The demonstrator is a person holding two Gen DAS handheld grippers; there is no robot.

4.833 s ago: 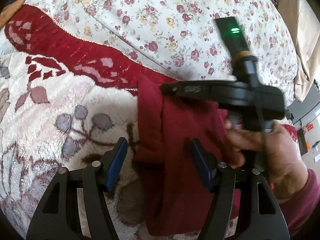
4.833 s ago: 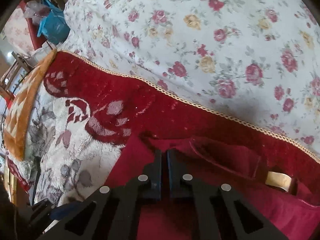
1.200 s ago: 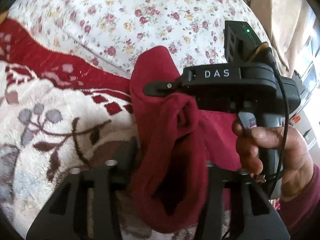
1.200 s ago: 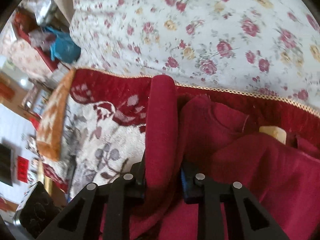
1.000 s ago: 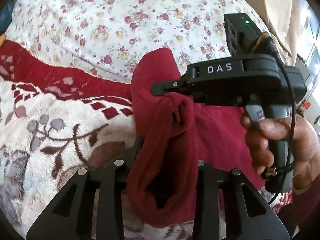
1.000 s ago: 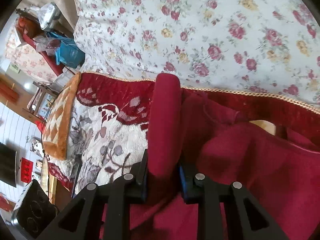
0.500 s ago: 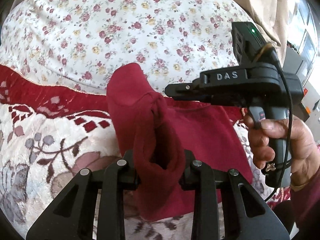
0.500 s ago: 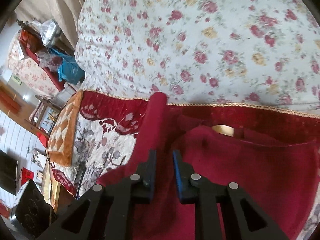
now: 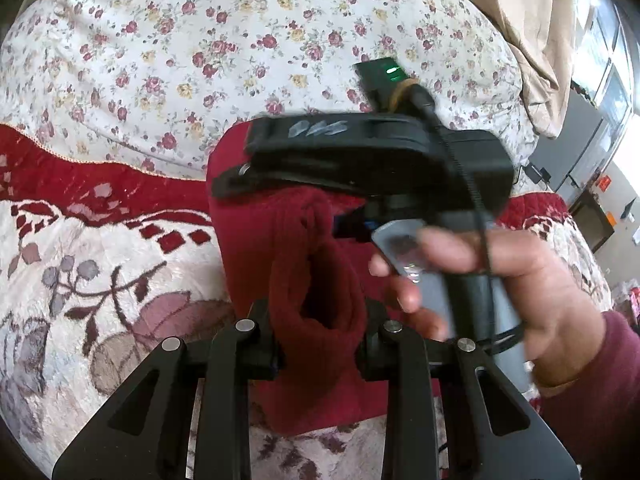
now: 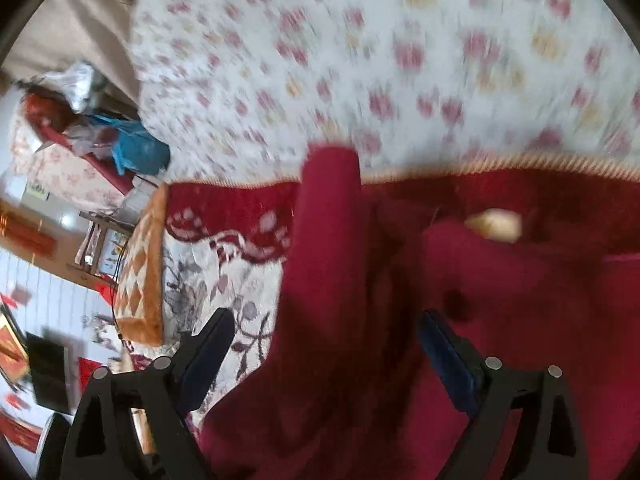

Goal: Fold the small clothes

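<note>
A small dark red knit garment (image 9: pixel 280 248) lies bunched on the patterned blanket (image 9: pixel 100 280). My left gripper (image 9: pixel 318 336) is shut on a rolled fold of it, which bulges up between the pads. Above that fold the right gripper's black body (image 9: pixel 360 160) hovers, held by a hand (image 9: pixel 500 280). In the blurred right wrist view my right gripper (image 10: pixel 324 344) has its jaws opening wide; the red garment (image 10: pixel 332 280) lies between the fingers, and the pads stand clear of it. A pale neck label (image 10: pixel 494 224) shows at the collar.
A white floral quilt (image 9: pixel 240 48) fills the far side, behind the blanket's red border (image 9: pixel 80 176). An orange-trimmed blanket edge (image 10: pixel 144 264) marks the bed's left side, with cluttered furniture (image 10: pixel 100 136) and floor beyond. A maroon sleeve (image 9: pixel 600 392) is at the right.
My right gripper has let go of the raised red fold and its fingers have spread wide. The left gripper keeps its hold on the fold and has lifted it slightly.
</note>
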